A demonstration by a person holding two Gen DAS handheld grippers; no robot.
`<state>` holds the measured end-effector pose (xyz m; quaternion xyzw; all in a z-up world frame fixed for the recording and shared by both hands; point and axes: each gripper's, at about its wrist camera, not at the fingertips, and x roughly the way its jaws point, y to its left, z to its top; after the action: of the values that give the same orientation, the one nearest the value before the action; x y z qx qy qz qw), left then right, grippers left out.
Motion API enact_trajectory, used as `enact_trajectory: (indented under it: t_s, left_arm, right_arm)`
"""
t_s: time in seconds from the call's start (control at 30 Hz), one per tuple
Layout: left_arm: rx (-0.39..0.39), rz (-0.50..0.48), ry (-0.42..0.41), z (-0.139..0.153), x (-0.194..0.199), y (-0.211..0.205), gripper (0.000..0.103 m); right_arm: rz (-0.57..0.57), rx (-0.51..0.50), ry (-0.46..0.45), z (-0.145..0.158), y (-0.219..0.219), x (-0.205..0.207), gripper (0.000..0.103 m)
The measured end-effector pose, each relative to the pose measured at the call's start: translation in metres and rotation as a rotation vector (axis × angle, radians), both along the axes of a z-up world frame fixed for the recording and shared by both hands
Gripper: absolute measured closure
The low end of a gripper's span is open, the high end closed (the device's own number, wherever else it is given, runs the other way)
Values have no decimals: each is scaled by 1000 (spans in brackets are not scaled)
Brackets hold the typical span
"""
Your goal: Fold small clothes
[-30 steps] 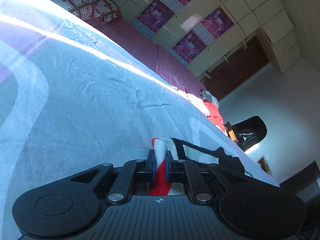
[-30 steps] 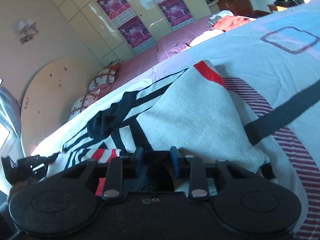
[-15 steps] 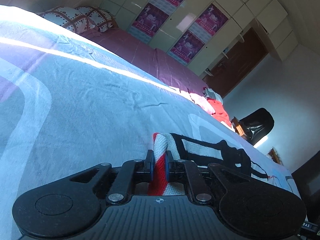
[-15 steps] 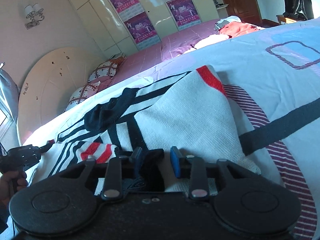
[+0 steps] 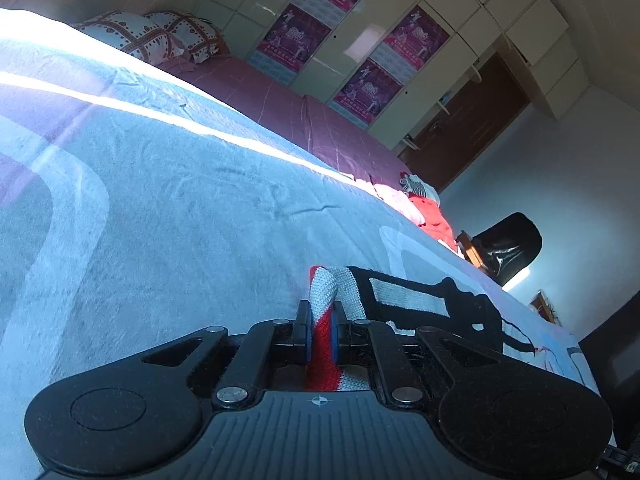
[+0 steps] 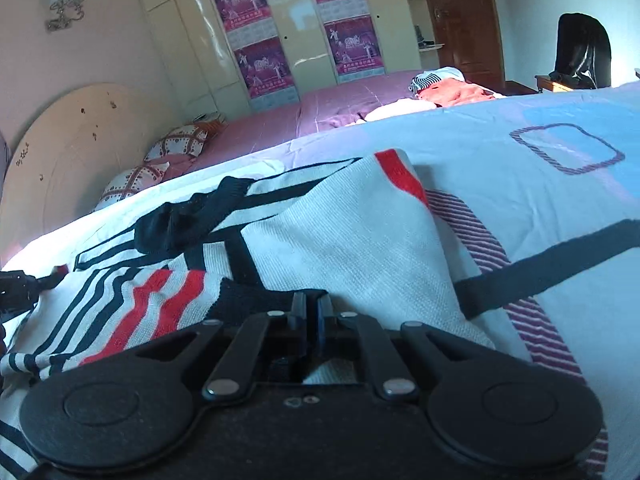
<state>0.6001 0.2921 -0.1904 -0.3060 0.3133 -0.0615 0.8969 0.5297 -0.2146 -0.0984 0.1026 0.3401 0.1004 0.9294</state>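
- Left tool (image 5: 321, 336): pads clamped on a bunched edge of the knit garment (image 5: 400, 300), white/red weave squeezed between them. Grip looks like a corner or hem, likely picked so the edge can be carried over as one straight line.
- Right tool (image 6: 312, 318): pads nearly together over the dark ribbed band (image 6: 248, 300) of the same garment (image 6: 340, 240). Fabric sits in the gap behind the pads, so I read it as pinching the cloth, though the contact itself is partly hidden.
- Garment lies on the bed (image 6: 540, 184), on the pale blue patterned cover, spread mostly flat with one white panel already lapped over the striped part.
- Judgement: two-point hold on one edge keeps the knit taut between the tools, stops sag and skew when the fold goes over.
- Orientation, right wrist view: long axis runs from the near left, where the red/black stripes (image 6: 140, 308) are, away toward the far right, ending at the red-tipped corner (image 6: 400, 172).
- Dark collar-like piece (image 6: 180, 224) sits on top near the far left side.
- Left wrist view: garment stretches away to the right of the tool, low against the cover.
- Other clothes (image 6: 452, 92) lie well apart at the far end of the maroon bed beyond.
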Motion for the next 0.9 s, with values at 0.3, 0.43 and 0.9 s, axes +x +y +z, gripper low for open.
enact_trajectory:
  t_s: [0.3, 0.43, 0.9]
  left_arm:
    - [79, 55, -15, 21, -21, -8, 73]
    - [68, 59, -50, 34, -59, -19, 73]
    - [254, -34, -4, 27, -92, -59, 99]
  right_arm:
    - [9, 18, 32, 4, -2, 3, 89]
    - [2, 15, 33, 6, -2, -1, 86]
    - [33, -116, -15, 15, 11, -14, 101]
